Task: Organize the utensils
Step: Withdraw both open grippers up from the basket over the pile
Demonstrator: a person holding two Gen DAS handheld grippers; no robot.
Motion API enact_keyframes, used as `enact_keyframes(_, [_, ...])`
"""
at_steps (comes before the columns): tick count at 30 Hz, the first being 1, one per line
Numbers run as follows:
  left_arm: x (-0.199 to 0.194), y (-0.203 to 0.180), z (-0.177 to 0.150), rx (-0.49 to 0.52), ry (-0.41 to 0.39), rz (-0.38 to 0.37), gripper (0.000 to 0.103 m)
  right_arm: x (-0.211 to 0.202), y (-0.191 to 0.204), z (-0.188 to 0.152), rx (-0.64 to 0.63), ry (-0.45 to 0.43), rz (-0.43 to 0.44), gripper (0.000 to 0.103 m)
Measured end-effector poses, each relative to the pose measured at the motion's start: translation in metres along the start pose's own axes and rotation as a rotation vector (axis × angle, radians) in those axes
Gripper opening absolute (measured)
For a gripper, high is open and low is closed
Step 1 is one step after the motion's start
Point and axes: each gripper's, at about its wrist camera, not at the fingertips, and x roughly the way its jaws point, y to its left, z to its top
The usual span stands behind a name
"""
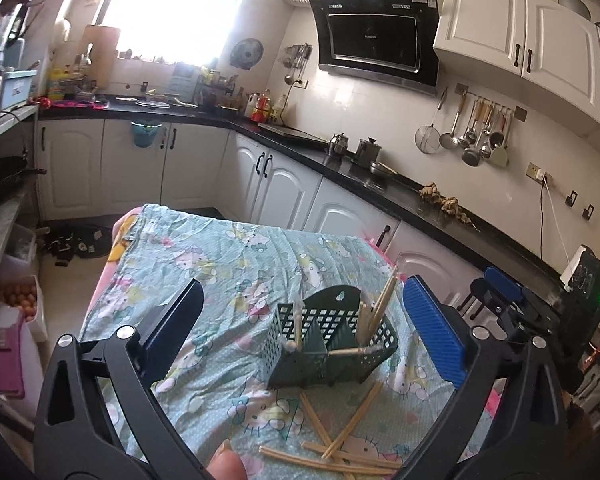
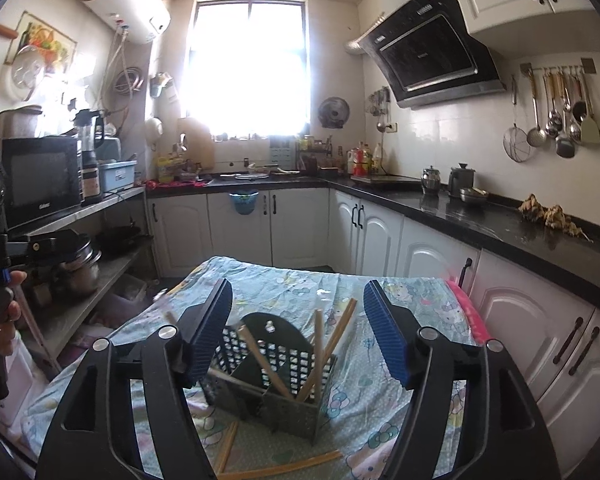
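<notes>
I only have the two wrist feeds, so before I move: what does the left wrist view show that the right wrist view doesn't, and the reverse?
Only the left wrist view shows the full pile of loose chopsticks in front of the holder, and the right gripper beside it. Only the right wrist view shows the microwave and the left gripper's body at the edge. Both show the green utensil holder with chopsticks standing inside, on the cartoon-print cloth, between open jaws.

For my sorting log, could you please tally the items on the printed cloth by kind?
Dark green perforated plastic utensil holder: 1
Pale wooden chopsticks in the holder: 4, as far as I can tell
Pale wooden chopsticks loose on the blue cartoon-print cloth: at least 4, overlapping and partly cut off
Blue cartoon-print cloth: 1
Total: at least 10
</notes>
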Motion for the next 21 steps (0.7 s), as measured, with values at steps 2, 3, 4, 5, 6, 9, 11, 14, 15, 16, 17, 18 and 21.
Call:
enact_keyframes(2, [-0.004,0.001,-0.006,-0.01,0.005,-0.002,0.092,-0.006,0.005,-0.002,-0.01,0.0,0.01,0.066])
enact_keyframes(3, [-0.005,0.0,-0.008,-0.014,0.008,-0.004,0.092,-0.008,0.007,-0.004,-0.013,0.002,0.016,0.066])
enact_keyframes(4, [-0.007,0.0,-0.012,-0.017,0.01,-0.005,0.092,-0.011,0.011,-0.006,-0.02,0.007,0.024,0.067])
enact_keyframes(5, [-0.008,0.0,-0.015,-0.018,0.012,-0.006,0.092,-0.012,0.013,-0.007,-0.026,0.011,0.029,0.068])
enact_keyframes(6, [-0.009,0.001,-0.018,-0.02,0.016,-0.007,0.092,-0.014,0.016,-0.01,-0.037,0.018,0.035,0.068])
enact_keyframes(9, [-0.012,0.001,-0.027,-0.027,0.025,-0.006,0.092,-0.017,0.024,-0.016,-0.053,0.032,0.045,0.07])
enact_keyframes(11, [-0.014,0.002,-0.031,-0.032,0.032,-0.007,0.092,-0.018,0.029,-0.021,-0.066,0.045,0.056,0.07])
enact_keyframes(14, [-0.017,0.002,-0.037,-0.034,0.037,-0.004,0.092,-0.021,0.036,-0.028,-0.085,0.062,0.063,0.07])
enact_keyframes(15, [-0.018,0.003,-0.04,-0.033,0.036,-0.002,0.092,-0.021,0.038,-0.03,-0.087,0.066,0.065,0.07])
enact_keyframes(16, [-0.019,0.002,-0.042,-0.032,0.035,0.0,0.092,-0.022,0.039,-0.033,-0.088,0.072,0.069,0.071])
enact_keyframes(17, [-0.02,0.002,-0.043,-0.031,0.035,0.003,0.092,-0.022,0.041,-0.034,-0.09,0.077,0.073,0.071])
enact_keyframes(18, [-0.021,0.001,-0.044,-0.03,0.036,0.005,0.092,-0.022,0.043,-0.037,-0.092,0.084,0.077,0.071])
enact_keyframes(21, [-0.022,0.0,-0.048,-0.025,0.04,0.011,0.092,-0.023,0.046,-0.044,-0.101,0.1,0.086,0.072])
